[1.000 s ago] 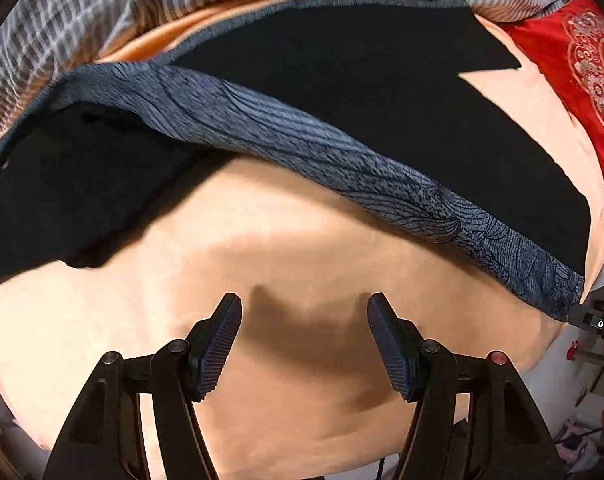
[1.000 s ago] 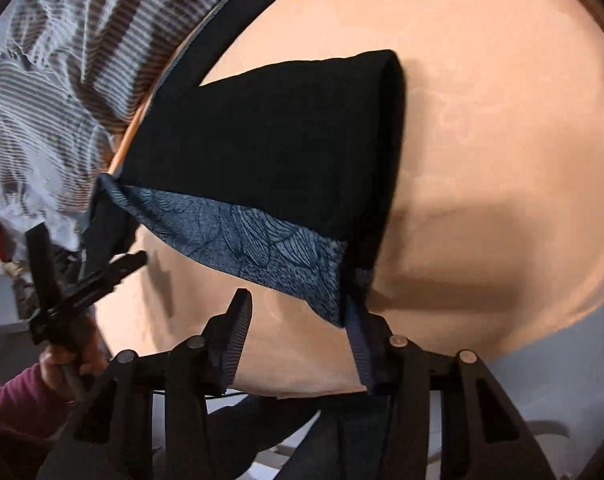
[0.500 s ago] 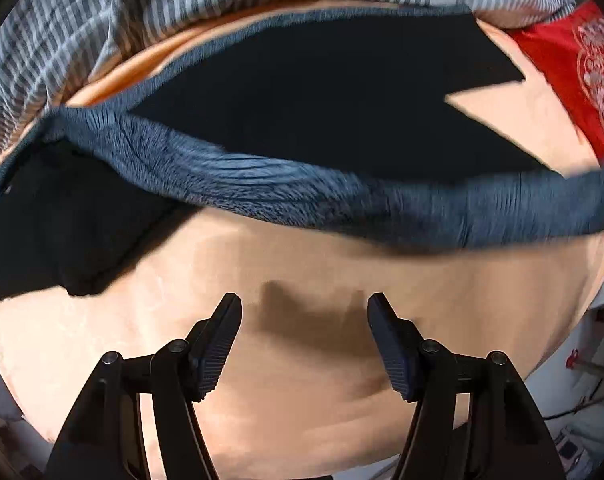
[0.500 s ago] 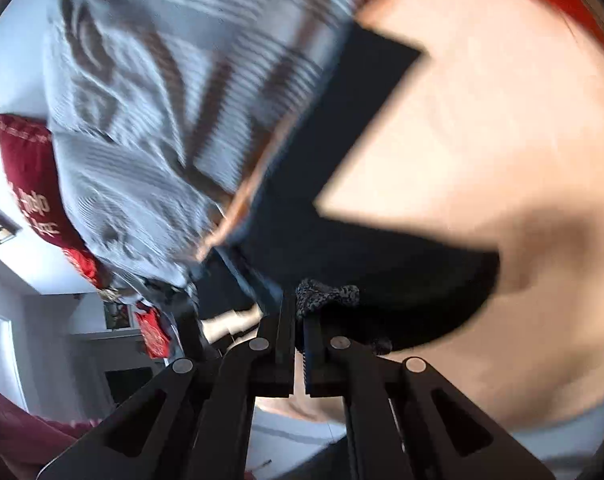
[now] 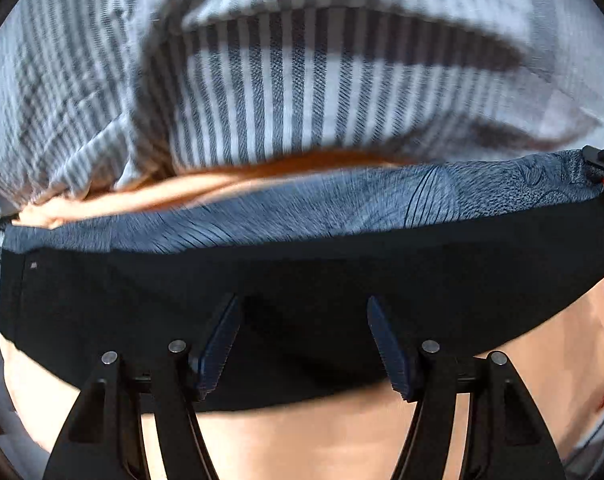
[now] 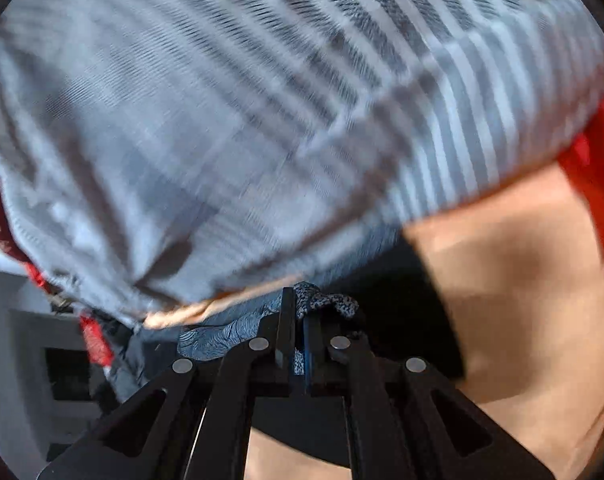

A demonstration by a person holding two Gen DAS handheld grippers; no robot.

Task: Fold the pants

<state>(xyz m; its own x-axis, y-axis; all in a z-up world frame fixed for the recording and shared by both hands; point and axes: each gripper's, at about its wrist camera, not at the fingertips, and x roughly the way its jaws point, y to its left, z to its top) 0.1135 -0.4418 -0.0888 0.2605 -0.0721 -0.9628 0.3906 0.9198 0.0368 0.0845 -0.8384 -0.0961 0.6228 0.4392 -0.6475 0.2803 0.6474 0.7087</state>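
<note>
My right hand-held gripper [image 6: 298, 332] pinches the pants [image 5: 302, 280] by the patterned band to fold them. My left hand-held gripper [image 5: 302, 340] waits apart above the pants.

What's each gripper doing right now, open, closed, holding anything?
Left gripper: open, nothing between the fingers, over the black pants.
Right gripper: closed on the pants' patterned blue band.
</note>
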